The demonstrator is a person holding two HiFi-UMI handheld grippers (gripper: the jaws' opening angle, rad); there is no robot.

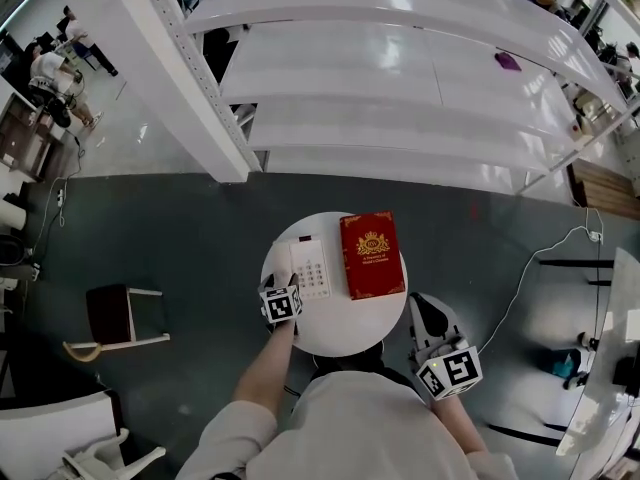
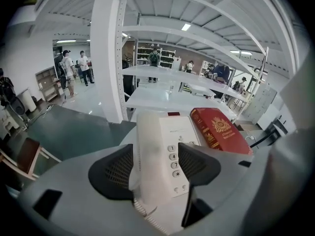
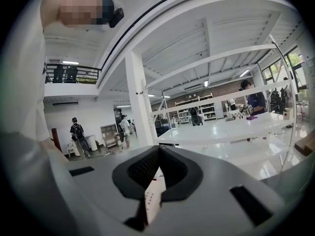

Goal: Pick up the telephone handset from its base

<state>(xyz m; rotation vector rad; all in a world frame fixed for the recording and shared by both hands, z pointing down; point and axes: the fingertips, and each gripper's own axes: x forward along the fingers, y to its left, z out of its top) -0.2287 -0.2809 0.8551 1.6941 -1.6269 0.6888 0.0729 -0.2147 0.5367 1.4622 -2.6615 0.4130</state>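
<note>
The handset [image 2: 149,154] lies in its cradle along the left side of the base [image 2: 178,132], so by the look of it nothing has been lifted yet and the pickup itself is all ahead of you. What is done is the approach: your left gripper [image 2: 156,157] has its jaws apart and straddling the handset near the end closest to you. The left pad sits at or against the handset's outer edge, and the right pad hangs over the keypad on the base with a gap showing. I'd judge that as placed but not yet squeezed; what is left is to clamp and raise the handset clear of the base. From the head view, your left forearm reaches straight forward over the table [image 1: 345,333], and the left gripper [image 1: 284,283] points away from you along the handset [image 1: 283,264]. Your right gripper [image 1: 430,316] is held low, well apart from the base, on the far side of the red book [image 1: 372,254] from it and off the table's edge. Its jaws are together and hold nothing.
</note>
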